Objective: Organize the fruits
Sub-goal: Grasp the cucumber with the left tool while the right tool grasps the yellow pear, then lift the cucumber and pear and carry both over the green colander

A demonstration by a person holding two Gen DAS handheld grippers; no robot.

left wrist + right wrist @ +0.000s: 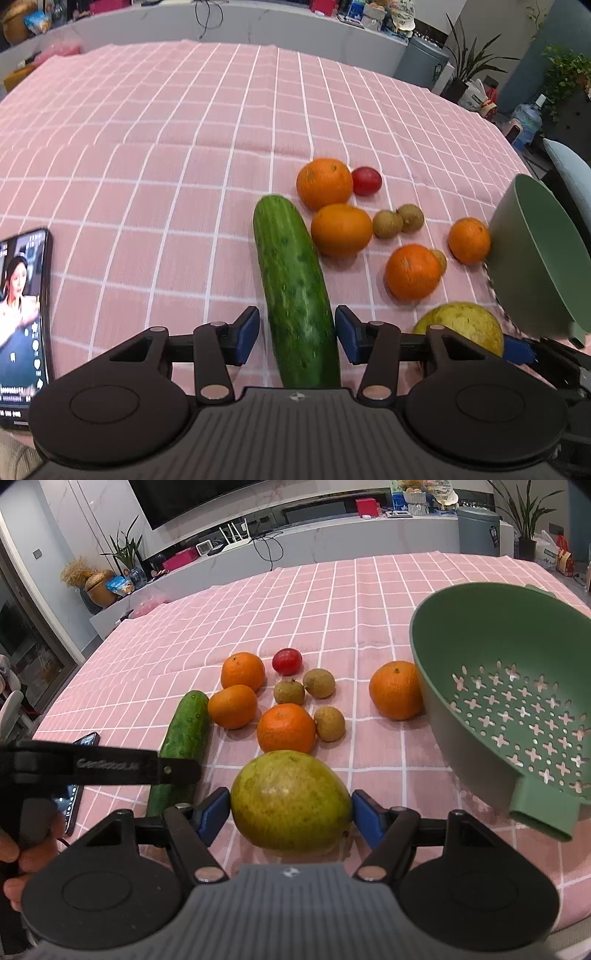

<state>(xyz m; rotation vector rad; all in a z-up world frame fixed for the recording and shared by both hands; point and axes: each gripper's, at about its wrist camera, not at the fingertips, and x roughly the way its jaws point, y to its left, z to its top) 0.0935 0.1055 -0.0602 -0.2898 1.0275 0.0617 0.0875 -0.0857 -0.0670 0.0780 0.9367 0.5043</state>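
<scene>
A green cucumber [295,288] lies on the pink checked cloth between the blue pads of my left gripper [297,334]; the right pad is at its skin, the left pad stands a little off, so the jaws are open around it. My right gripper [291,818] has both blue pads against a yellow-green mango [291,805] resting on the cloth. Several oranges [286,728], three brown longans [329,723] and a red tomato [287,661] lie beyond. A green colander [517,701] stands tilted at the right. The cucumber also shows in the right wrist view [186,734].
A phone [22,317] with a lit screen lies on the cloth at the left. The left gripper's body [92,768] crosses the right wrist view's left side. The table's right edge [517,158] is near the colander [535,258].
</scene>
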